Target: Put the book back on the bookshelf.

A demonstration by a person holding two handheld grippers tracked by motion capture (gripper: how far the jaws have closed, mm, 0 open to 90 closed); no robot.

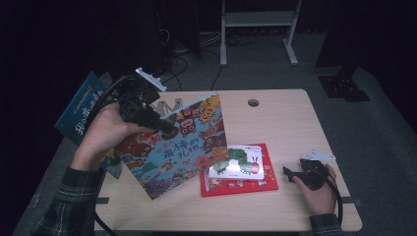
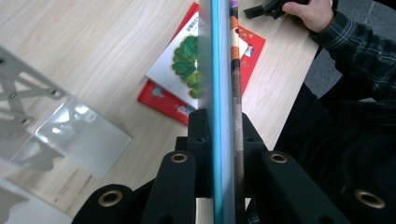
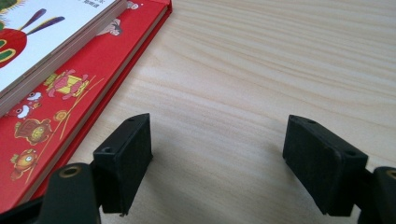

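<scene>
two grippers are in your hands. high view: your left gripper (image 1: 164,127) clamps the top edge of the picture book (image 1: 177,147), which stands tilted on the worktop (image 1: 285,118) beside the white book (image 1: 238,162) stacked on the red book (image 1: 241,186). your right gripper (image 1: 286,171) rests near that stack. left gripper view: the fingers (image 2: 201,135) are closed on the picture book's edge. right gripper view: the fingers (image 3: 126,158) stand wide apart, nothing between them, beside the red book.
</scene>
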